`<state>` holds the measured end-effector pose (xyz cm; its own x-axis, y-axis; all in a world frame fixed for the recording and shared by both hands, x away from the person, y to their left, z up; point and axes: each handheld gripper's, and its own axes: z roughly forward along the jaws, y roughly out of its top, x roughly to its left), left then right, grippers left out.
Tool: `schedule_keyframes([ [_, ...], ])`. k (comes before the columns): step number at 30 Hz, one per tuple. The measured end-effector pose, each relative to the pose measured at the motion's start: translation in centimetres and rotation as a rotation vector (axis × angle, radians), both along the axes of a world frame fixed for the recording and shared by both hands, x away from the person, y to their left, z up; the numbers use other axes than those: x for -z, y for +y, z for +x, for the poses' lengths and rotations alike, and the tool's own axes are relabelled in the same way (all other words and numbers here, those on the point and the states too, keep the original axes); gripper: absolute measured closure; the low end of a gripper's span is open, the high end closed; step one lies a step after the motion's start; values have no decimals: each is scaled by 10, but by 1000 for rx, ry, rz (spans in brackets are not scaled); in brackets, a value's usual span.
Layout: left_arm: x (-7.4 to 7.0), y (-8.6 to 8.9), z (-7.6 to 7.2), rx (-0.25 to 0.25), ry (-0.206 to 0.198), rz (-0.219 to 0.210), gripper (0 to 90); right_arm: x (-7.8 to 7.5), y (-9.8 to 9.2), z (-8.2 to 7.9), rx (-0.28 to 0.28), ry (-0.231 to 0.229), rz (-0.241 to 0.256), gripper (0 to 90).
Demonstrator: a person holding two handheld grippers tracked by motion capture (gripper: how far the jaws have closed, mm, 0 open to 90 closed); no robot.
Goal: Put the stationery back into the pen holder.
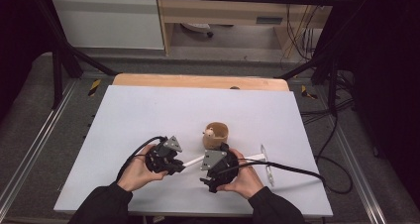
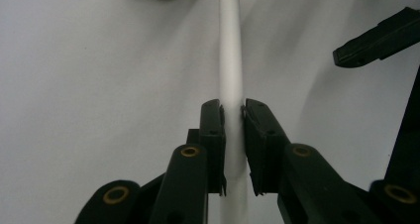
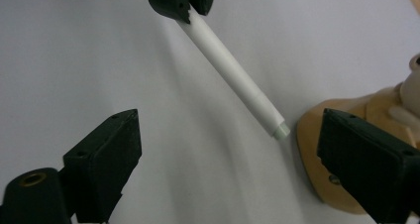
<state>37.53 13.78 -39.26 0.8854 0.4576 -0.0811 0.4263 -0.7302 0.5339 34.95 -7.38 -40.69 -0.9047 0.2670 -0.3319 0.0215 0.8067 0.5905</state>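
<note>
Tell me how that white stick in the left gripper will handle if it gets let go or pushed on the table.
The white stick looks round and smooth, so it would probably roll on the flat table. It stays straight while the left gripper holds only one end, so it seems stiff and fairly light. Its slick-looking surface might slip in a loose grip.

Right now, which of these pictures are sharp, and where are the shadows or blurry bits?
High view: the white table is evenly lit, the surroundings fall dark. Left gripper view: the white stick goes soft and blurred towards the top, with faint grey shadows beside it. Right gripper view: the stick is fairly sharp, and the near jaws look large and slightly soft.
</note>
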Motion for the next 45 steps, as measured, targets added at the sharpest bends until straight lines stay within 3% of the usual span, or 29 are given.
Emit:
schedule_keyframes([
  [3,-2,-4,2,0,6,4,782,-1,2,-1,-39,-41,-1,145],
  [10,-8,-13,3,17,15,23,783,0,8,-2,-127,-132,-93,228],
  [14,-13,-18,5,25,14,32,782,1,7,-3,-156,-158,-105,271],
  [27,-17,-39,7,50,28,63,783,5,4,-3,-279,-310,-209,461],
  [37,-18,-51,8,62,33,71,782,4,1,-4,-336,-388,-235,629],
  [45,-18,-56,7,63,41,67,783,5,0,-6,-380,-415,-264,711],
])
